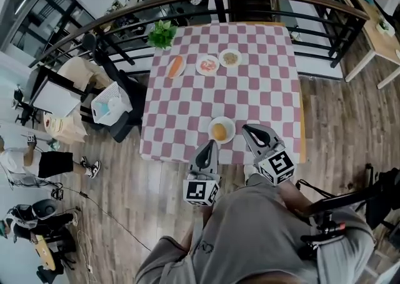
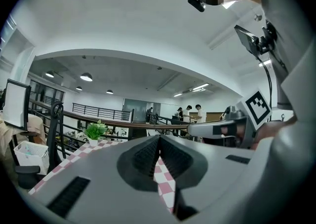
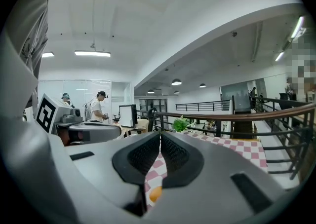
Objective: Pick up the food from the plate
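Both sets of jaws closed and empty, orange food (image 1: 219, 131) on the near plate (image 1: 232, 126) sits between left gripper (image 1: 210, 145) and right gripper (image 1: 246, 128)

No words, numbers, labels or brands can be read in any view.

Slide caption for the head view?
Left gripper and right gripper, both shut, flank a plate of orange food at the edge of the checkered table.
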